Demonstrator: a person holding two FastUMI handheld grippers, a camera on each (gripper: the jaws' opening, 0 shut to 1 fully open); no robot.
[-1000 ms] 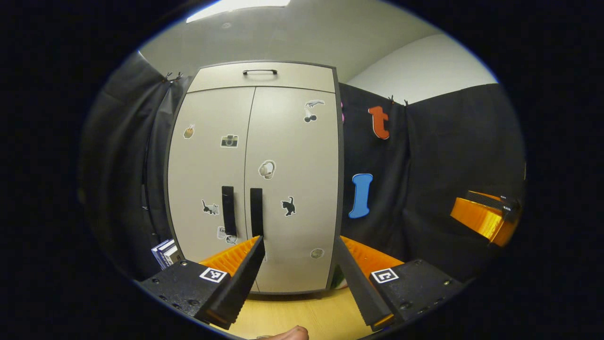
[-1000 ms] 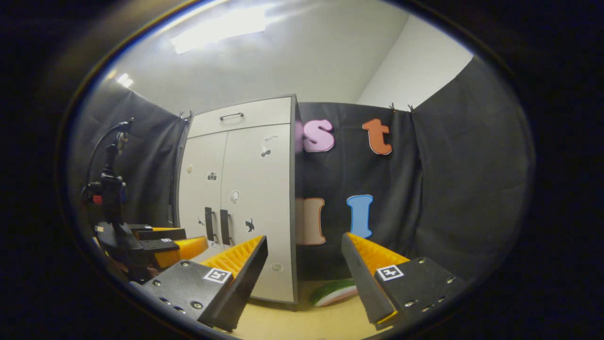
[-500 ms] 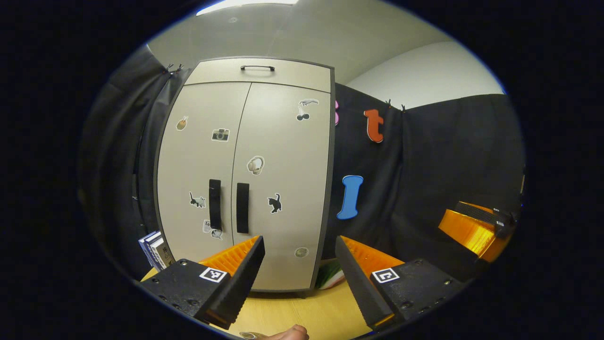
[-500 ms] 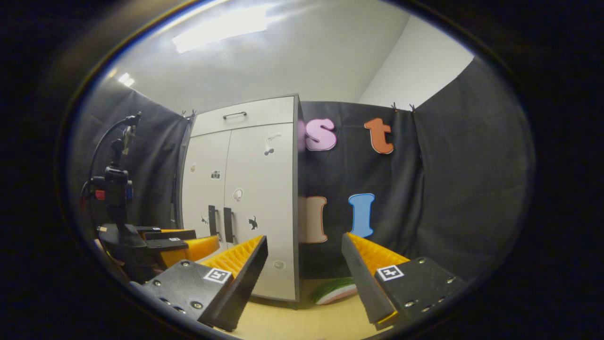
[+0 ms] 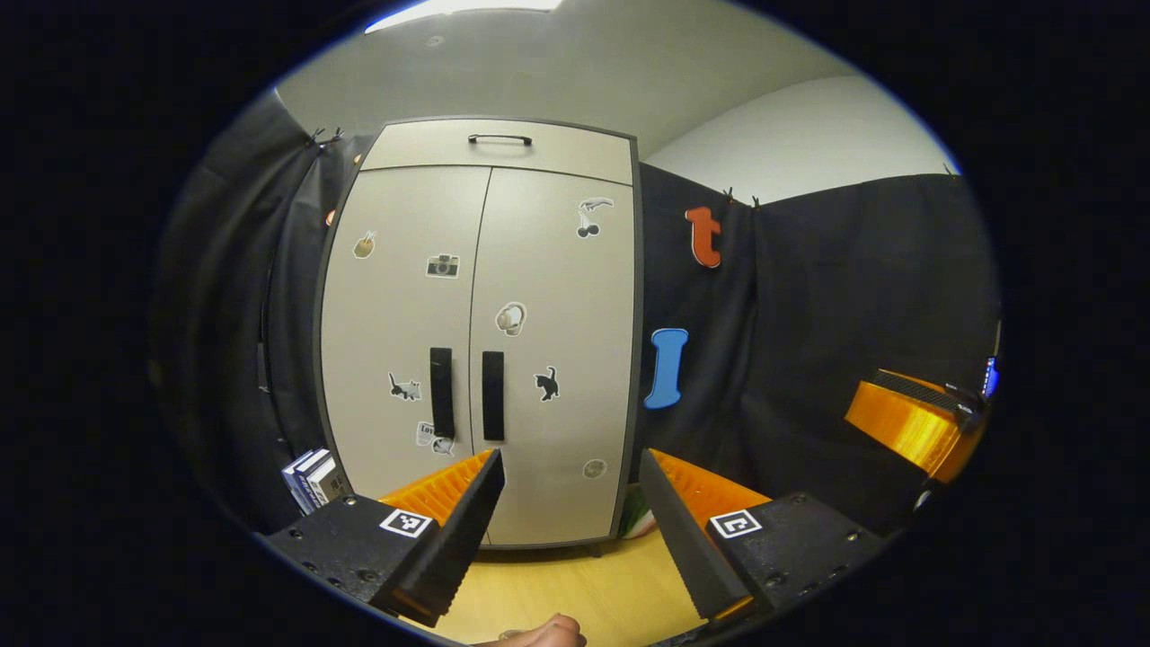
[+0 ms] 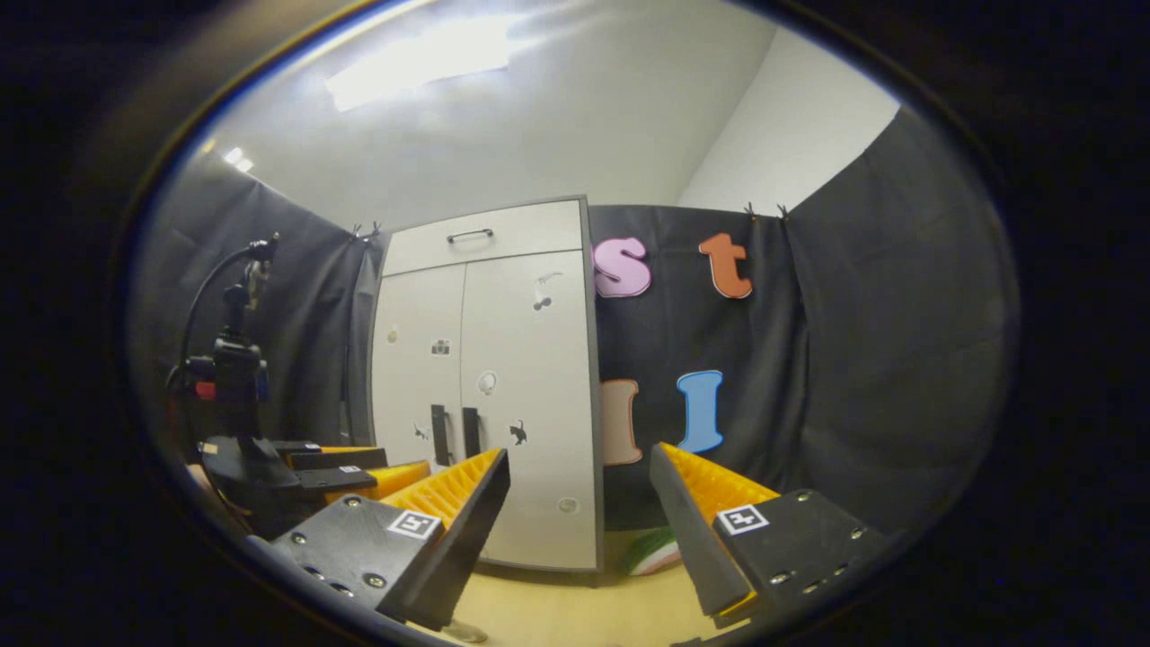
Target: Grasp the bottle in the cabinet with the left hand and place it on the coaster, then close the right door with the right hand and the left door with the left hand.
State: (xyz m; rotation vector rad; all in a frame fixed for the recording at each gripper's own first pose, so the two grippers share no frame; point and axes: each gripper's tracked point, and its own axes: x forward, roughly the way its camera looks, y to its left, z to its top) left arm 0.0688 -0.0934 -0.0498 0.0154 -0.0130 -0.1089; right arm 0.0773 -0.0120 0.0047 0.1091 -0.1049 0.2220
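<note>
The cabinet (image 5: 481,332) stands centre-left in the left gripper view, both doors closed, handles (image 5: 465,394) side by side; the left gripper (image 5: 568,530) gapes wide below, holding nothing. In the right gripper view, the cabinet (image 6: 503,386) sits left of centre, and the right gripper (image 6: 579,530) is spread, empty.

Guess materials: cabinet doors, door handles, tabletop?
Cabinet doors: likely laminated board, matte beige, flat and grainless, stickers lying flat. Door handles: black vertical bars, probably plastic or coated metal; can't tell which. Tabletop: light wood or wood-look laminate, faint grain lines, low sheen.
</note>
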